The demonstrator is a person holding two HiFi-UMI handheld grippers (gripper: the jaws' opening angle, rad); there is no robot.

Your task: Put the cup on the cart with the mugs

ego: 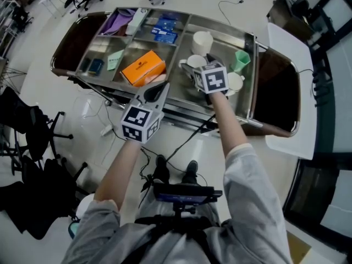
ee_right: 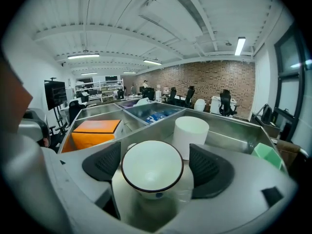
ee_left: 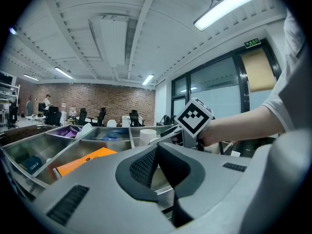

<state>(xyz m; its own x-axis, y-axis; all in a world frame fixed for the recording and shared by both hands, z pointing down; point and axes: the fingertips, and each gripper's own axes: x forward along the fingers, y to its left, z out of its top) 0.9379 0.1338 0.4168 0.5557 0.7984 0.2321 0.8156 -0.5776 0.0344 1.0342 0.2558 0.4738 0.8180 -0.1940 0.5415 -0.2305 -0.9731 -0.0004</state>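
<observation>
Cup stands on cart between spread fingers of right gripper

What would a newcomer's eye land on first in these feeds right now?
First the white cup with a dark rim, standing between the open jaws of the right gripper in the right compartment of the cart, among white mugs and a green cup. Then the orange box in the middle compartment, bright against the steel. The left gripper hangs shut over the cart's near edge.
</observation>
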